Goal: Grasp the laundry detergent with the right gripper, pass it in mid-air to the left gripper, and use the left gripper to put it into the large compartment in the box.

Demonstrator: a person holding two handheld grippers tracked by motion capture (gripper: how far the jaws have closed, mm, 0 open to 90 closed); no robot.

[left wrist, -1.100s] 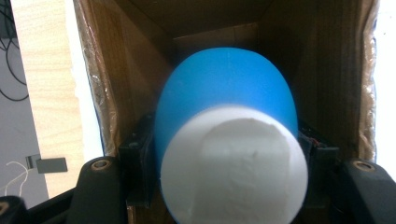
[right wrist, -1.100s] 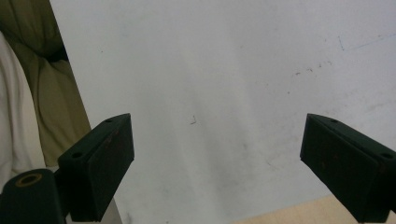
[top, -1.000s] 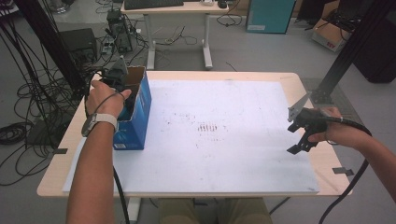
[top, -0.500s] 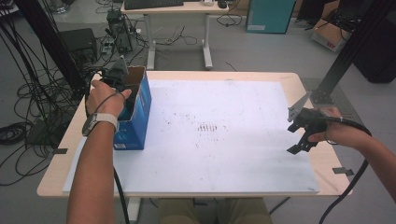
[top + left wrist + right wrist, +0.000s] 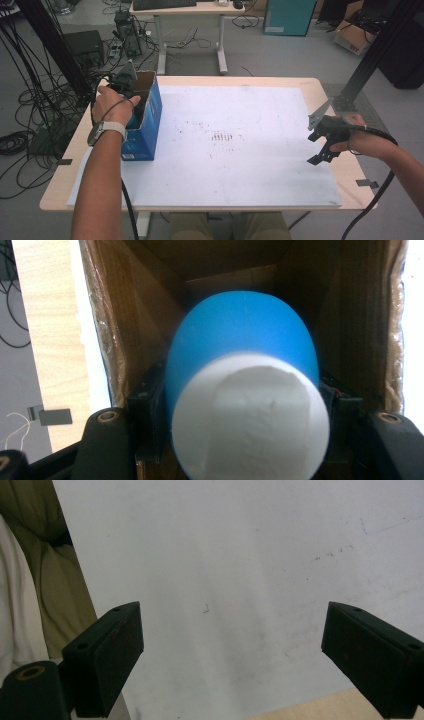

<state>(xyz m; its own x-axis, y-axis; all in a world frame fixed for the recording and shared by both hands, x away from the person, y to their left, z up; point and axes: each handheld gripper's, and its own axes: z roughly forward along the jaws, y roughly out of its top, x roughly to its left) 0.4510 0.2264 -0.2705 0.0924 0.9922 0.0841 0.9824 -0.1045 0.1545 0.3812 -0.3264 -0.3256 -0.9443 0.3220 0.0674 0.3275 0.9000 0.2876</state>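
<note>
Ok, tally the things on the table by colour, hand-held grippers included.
Blue: 2, the box and the blue-and-white object clamped in the left hand-held gripper.
White: 1, the sheet.
Black: 2, the left hand-held gripper and the right hand-held gripper.
Total: 5

A white sheet (image 5: 250, 150) is spread over most of the wooden worktop (image 5: 65, 165), with faint dark smudges near its middle. Beyond the worktop's far edge a white-legged desk (image 5: 190, 30) is seen on the grey floor, and a teal cabinet (image 5: 287, 15) stands right of that desk. Black cables (image 5: 30, 90) are draped left of the worktop, and a cardboard carton (image 5: 352, 37) lies far right.
</note>
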